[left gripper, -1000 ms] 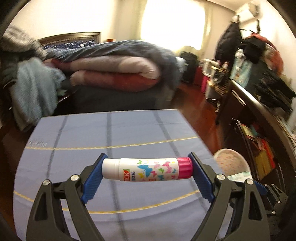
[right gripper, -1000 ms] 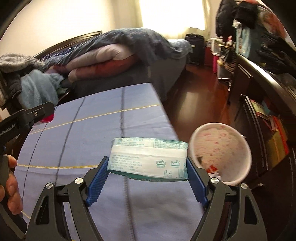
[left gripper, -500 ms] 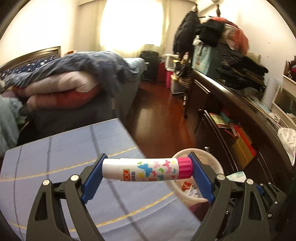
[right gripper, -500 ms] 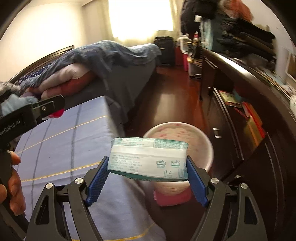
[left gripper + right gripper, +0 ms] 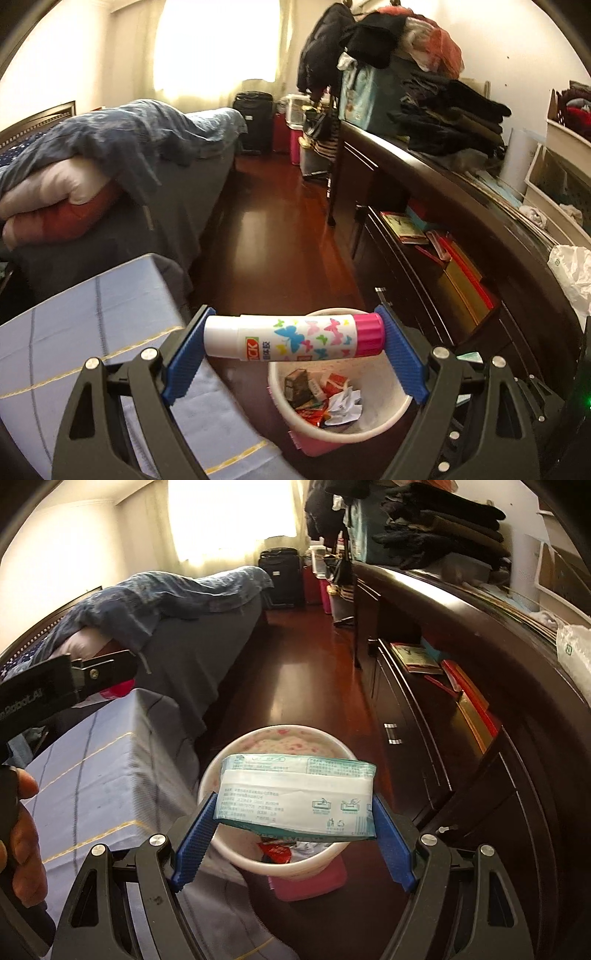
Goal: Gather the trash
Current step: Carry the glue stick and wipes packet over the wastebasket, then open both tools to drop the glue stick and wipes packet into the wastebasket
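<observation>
Nearest the left wrist camera, the left tool is clamping a glue stick end to end, white base against one blue pad and pink cap against the other. The stick is hanging partly over the near rim of the waste bin, which is standing on the floor just beside the cloth-covered table and is already holding crumpled paper and wrappers.

In the right wrist view, the right tool is gripping a soft tissue pack by its two short ends, directly above the same bin. The left tool is showing at the left edge there, with the person's hand on its handle.

Judging from this, both items are arriving for the drop, and several things could spoil it. The glue stick is lying across the rim rather than over the middle, so releasing it now could let it strike the edge and roll off onto the dark wood floor. The pack is wide and light; opening unevenly could leave it clinging to one pad, or resting across the rim. With both tools crowding one small opening, they could knock each other or tip the bin.

Farther off are the bed with heaped bedding, and the dark cabinet.
</observation>
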`<state>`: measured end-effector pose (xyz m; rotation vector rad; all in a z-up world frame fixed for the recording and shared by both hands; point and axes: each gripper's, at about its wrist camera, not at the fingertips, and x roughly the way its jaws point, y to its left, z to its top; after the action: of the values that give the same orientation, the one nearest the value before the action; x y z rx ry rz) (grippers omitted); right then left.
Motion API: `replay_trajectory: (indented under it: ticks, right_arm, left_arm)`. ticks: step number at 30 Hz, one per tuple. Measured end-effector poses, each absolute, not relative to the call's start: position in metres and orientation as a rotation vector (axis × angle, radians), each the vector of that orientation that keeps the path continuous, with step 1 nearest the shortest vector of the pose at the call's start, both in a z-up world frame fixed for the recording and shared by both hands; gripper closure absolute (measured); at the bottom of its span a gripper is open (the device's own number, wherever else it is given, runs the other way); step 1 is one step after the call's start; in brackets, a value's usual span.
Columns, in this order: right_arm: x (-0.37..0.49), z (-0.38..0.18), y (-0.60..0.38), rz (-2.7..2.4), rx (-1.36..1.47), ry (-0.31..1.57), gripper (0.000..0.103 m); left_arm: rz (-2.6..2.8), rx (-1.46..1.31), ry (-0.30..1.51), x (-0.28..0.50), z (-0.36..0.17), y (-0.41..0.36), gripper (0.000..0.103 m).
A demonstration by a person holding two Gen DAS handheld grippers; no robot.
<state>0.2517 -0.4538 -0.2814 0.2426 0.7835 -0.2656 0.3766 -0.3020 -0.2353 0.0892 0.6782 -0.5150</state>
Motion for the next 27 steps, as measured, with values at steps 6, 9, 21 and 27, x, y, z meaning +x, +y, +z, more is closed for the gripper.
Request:
replay_trajectory:
  ticks: [6,9,21,27]
  right_arm:
    - [0.262,-0.296,-0.474,-0.301,0.259,0.798,0.023]
    - [0.268,-0.304,-0.481,-0.311,0.263,0.811,0.023]
    - [0.293,-0.333,-0.483,-0.313,0.249,0.866,0.023]
    - [0.301,-0.344,-0.482,-0.316,0.241,0.891,0.023]
  left_arm:
    - [-0.548,0.114,0.707,0.390,-0.252,-0.335,0.016]
    - [-0.558,0.128,0.717,0.394,-0.259,-0.344,0.016]
    - [-0.570,0.155,0.797,0.419,-0.291,-0.367,0.016]
    - [-0.564,0.144,0.837,0.431,-0.305,-0.370,0.016]
